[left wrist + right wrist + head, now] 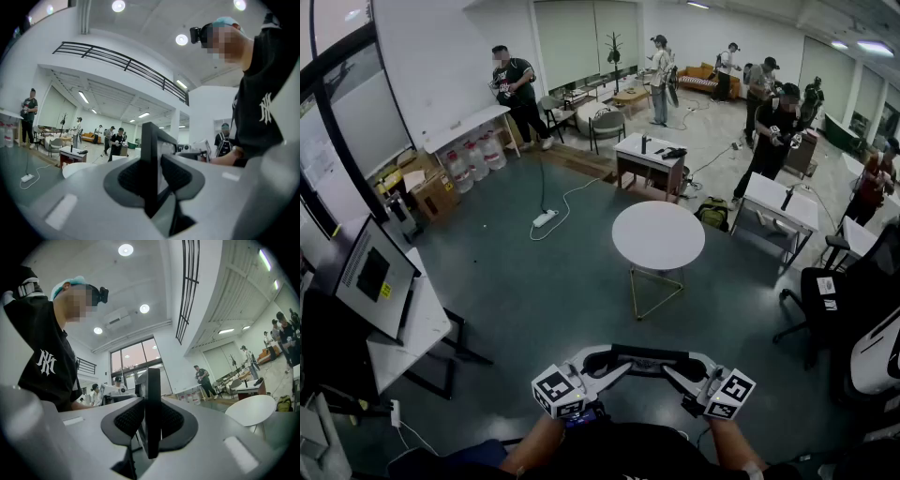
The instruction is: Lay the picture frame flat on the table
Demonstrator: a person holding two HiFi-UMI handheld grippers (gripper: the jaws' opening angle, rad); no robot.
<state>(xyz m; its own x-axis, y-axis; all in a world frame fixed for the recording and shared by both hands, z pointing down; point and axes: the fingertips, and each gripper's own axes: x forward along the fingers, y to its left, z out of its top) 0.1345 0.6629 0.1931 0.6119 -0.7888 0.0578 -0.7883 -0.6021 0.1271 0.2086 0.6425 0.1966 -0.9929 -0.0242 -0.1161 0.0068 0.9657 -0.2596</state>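
Observation:
I hold a black picture frame [649, 354] upright in the air close to my body, seen from above as a dark bar. My left gripper [617, 364] is shut on its left end and my right gripper [677, 371] on its right end. In the left gripper view the frame's edge [149, 159] stands upright between the dark pads [129, 178] of the gripper [152, 177]. The right gripper view shows the same: the frame [153, 394] pinched by the right gripper [153, 420]. A round white table [658, 234] stands a little ahead of me on the grey floor.
A desk with a monitor [375, 272] is at my left. A black office chair [848, 305] is at my right. A power strip with cable [545, 218] lies on the floor. More tables [649, 155] and several people stand farther back.

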